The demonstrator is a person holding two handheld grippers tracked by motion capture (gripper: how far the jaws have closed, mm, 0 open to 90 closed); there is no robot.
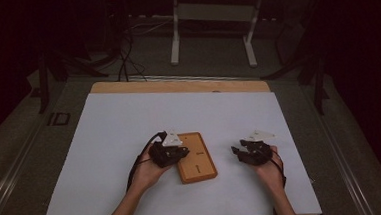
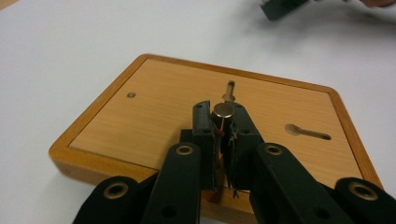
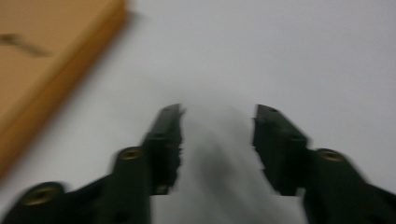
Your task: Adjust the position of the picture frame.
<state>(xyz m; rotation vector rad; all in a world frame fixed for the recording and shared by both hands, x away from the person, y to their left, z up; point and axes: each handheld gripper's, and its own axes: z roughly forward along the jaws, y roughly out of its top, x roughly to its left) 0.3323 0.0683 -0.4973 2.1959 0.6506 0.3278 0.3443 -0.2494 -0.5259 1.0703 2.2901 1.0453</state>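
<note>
White sheeting covers the wooden table [image 1: 127,86], which stands in a dark room with a pale metal frame [image 1: 213,16] and cables on the floor beyond. High view: the orange-brown wooden board [image 1: 199,162] lies flat near the middle of the sheet, its long side running away from the person; the left gripper [image 1: 181,152] rests over the board's left edge, and the right gripper [image 1: 237,151] hovers to the board's right, apart from it, jaws pointing left toward it. Detail on the board is too small to read from here. Left gripper view: the jaws stand nearly together, clamped on a small metal cylinder [image 2: 223,113] held upright above the board's recessed face [image 2: 154,116]; two keyhole-shaped slots [image 2: 307,132] and a small round hole [image 2: 131,94] are cut into that face, and one slot lies just behind the cylinder. A raised darker rim frames the face. The other gripper's black tip shows at the top right corner. Right gripper view (blurred): the jaws stand partly apart with nothing between them, over bare white sheet [image 3: 289,56]; the board's corner lies at upper left, well clear of the jaws.
</note>
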